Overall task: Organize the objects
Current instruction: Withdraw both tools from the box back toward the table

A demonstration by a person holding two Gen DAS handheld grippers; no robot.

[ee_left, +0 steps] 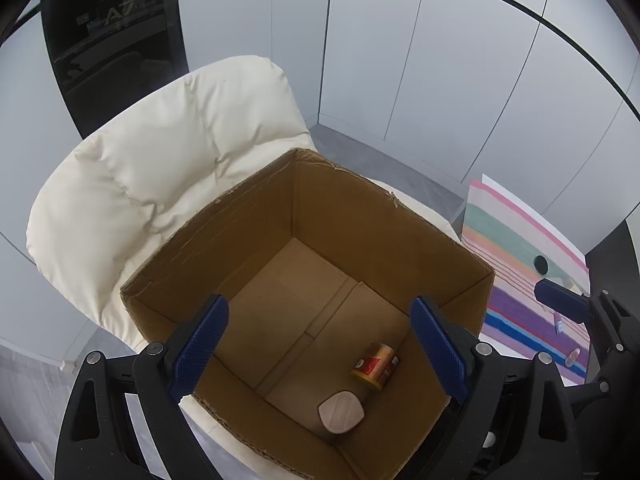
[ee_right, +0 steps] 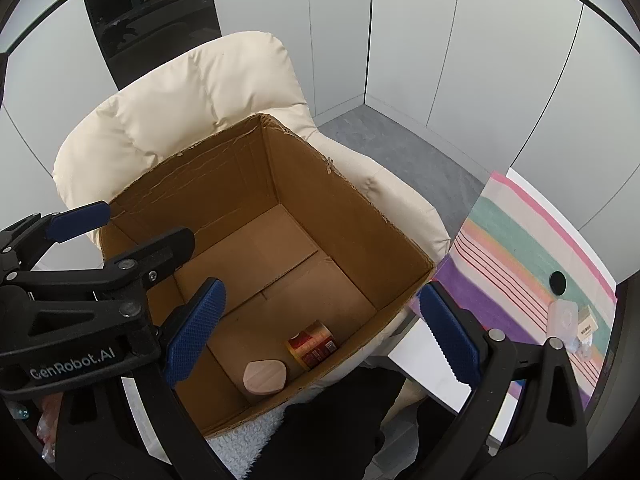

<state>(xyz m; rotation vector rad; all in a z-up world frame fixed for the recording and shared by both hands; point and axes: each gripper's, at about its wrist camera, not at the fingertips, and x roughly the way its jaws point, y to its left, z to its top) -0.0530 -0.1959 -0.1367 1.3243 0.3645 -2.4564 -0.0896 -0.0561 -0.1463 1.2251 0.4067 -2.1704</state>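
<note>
Your left gripper [ee_left: 320, 350], jaws apart and empty, hangs over the cardboard box [ee_left: 256, 216] holding a tin [ee_left: 376, 366] and pink pad [ee_left: 341, 417]; remaining items lie rightward on the striped cloth [ee_right: 520, 248], nearer your likewise-open right gripper [ee_right: 324, 334].

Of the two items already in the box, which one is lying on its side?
The gold-and-red can, its round end facing sideways. The pinkish-beige container beside it stands upright, lid up.
</note>
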